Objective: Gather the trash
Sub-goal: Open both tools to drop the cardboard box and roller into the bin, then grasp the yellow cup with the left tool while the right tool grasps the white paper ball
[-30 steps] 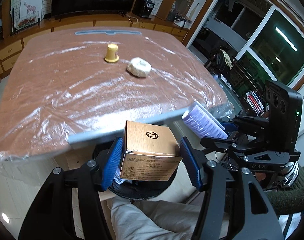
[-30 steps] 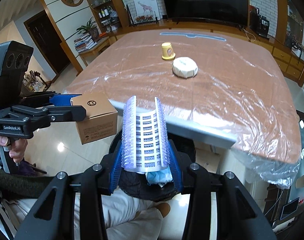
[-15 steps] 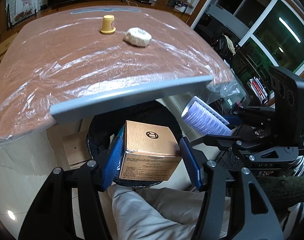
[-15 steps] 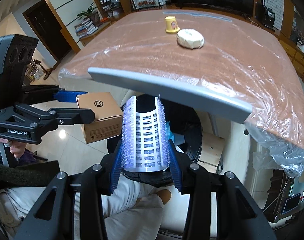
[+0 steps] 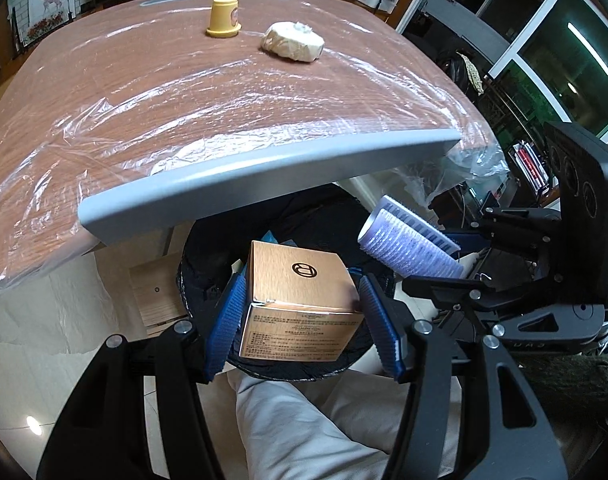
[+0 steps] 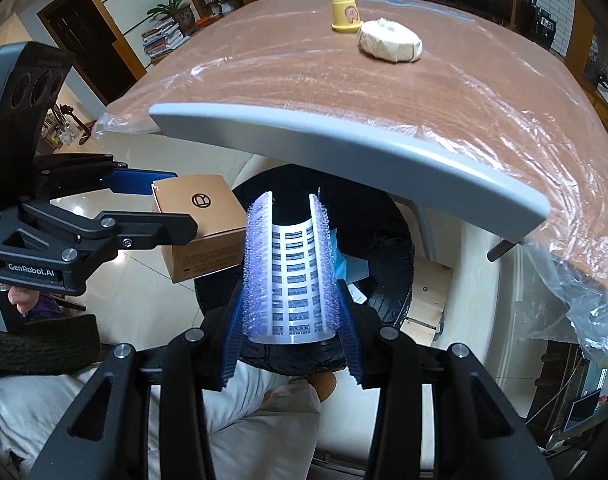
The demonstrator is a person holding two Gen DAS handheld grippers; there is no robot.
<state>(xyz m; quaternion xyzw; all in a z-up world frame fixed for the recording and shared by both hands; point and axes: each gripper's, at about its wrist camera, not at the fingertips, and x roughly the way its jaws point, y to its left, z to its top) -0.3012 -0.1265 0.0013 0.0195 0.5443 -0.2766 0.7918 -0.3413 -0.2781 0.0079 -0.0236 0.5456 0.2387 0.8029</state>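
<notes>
We see the left gripper with its blue jaws clamped on the two sides of a small brown cardboard box, which bears a round logo on its top face and fine print on the side towards the camera. The box hangs directly above the mouth of a black bin that stands on the floor just under the near edge of the worktop. Beside it, the right gripper has its jaws closed on a curved white and purple hair roller, a half-tube with bristly edges and a slotted inner face, held with its length pointing forward. From the right wrist view the roller also sits over the bin, where some blue and white scraps lie inside. In the same view the box appears to the left of the roller, near it but not touching. The worktop is brown wood grain under a crinkled clear plastic sheet, with a grey strip along its near edge. Far back on it stand a yellow cup, upside down, and just beside it a round wrapped white bundle. Below both grippers we make out the light trousers of the person holding them.
</notes>
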